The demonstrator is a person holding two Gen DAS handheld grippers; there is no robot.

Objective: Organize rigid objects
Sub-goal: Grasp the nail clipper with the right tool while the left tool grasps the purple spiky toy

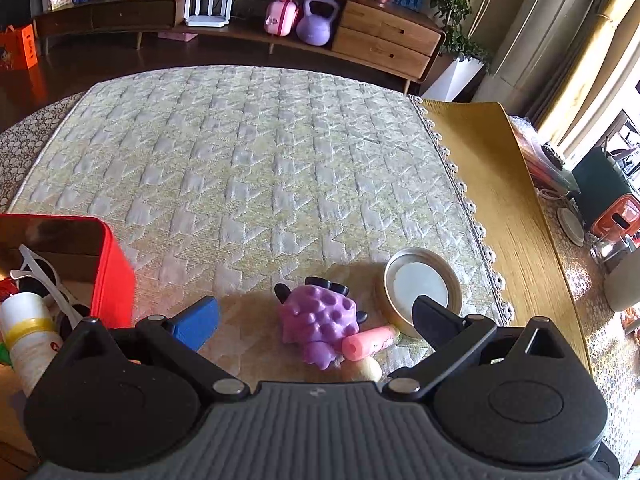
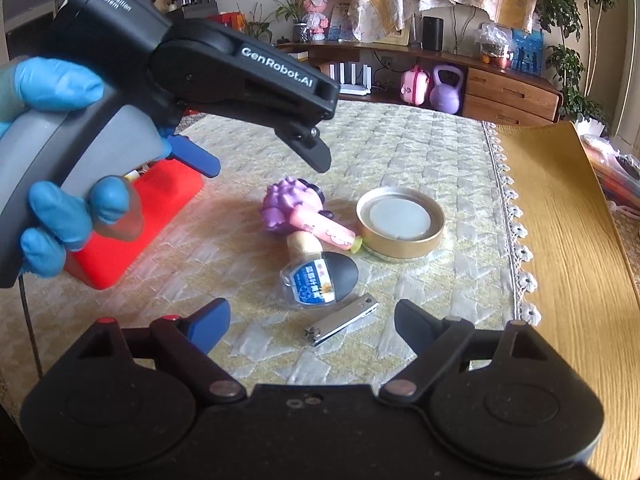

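Note:
A purple knobbly toy [image 1: 318, 318] [image 2: 290, 204] lies on the quilted cloth with a pink tube [image 1: 370, 342] [image 2: 324, 230] leaning across it. Beside them sits a gold round lid [image 1: 422, 286] [image 2: 400, 222]. A small bottle with a blue label [image 2: 316, 278] and a metal nail clipper [image 2: 342, 322] lie closer in the right wrist view. My left gripper [image 1: 316, 314] [image 2: 266, 164] hovers open above the purple toy, nothing between its fingers. My right gripper [image 2: 312, 324] is open just above the nail clipper, not touching it. A red tin box [image 1: 114, 270] [image 2: 132, 224] stands at the left.
The red box holds a white bottle [image 1: 28, 328] and white-framed sunglasses [image 1: 40, 276]. A gloved hand [image 2: 56, 216] holds the left gripper. The wooden table edge [image 1: 516, 216] runs along the right. A low cabinet with a purple kettlebell [image 1: 316, 20] stands beyond.

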